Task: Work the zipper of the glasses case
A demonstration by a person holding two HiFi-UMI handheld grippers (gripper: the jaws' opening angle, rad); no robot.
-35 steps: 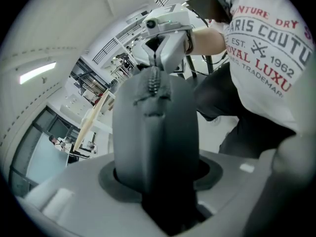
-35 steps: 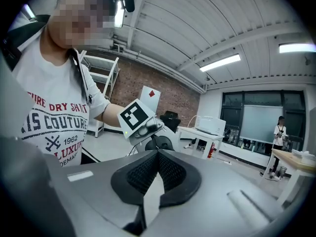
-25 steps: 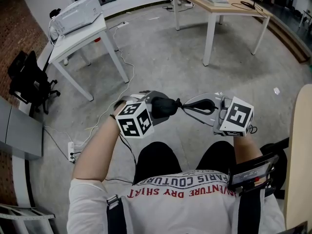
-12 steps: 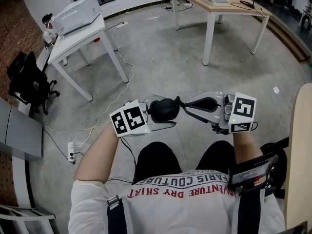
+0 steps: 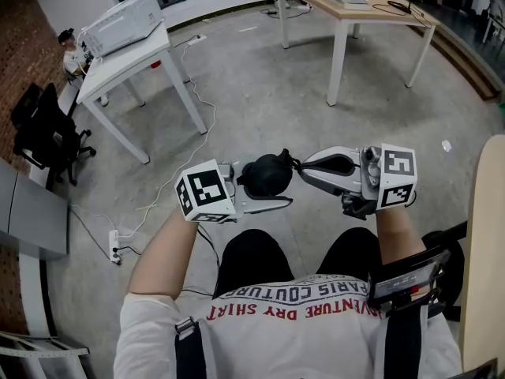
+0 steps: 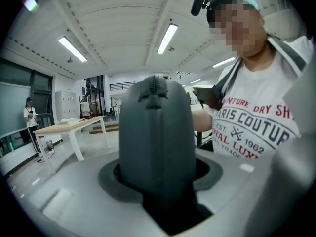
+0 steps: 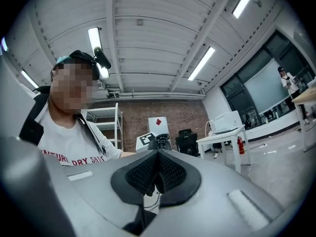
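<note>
Over the lap of a person in a white printed shirt, two hand-held grippers meet end to end at a dark glasses case held in the air, well above the floor. The left gripper is clamped on the case, one jaw pressed to each side. Seen from that gripper, the case stands straight out along the jaws, with the zipper running up its middle and over the rounded far end. The case's long axis thus lies left to right, in line with both tools. At that far end, on the person's right, the right gripper shows its jaws together, and a thin dark tab, apparently the zipper pull, sits pinched between the ribbed pads. The case lies straight ahead of the right gripper's tip, touching it, with the left gripper's marker cube just behind. The right gripper is therefore the one placed to work the zipper. Its likely path runs along the seam toward the left gripper, while the left one steadies the case against the pull. Beyond them spreads a concrete floor, then a white table at left with a black chair beside it, and a wooden table farthest back
</note>
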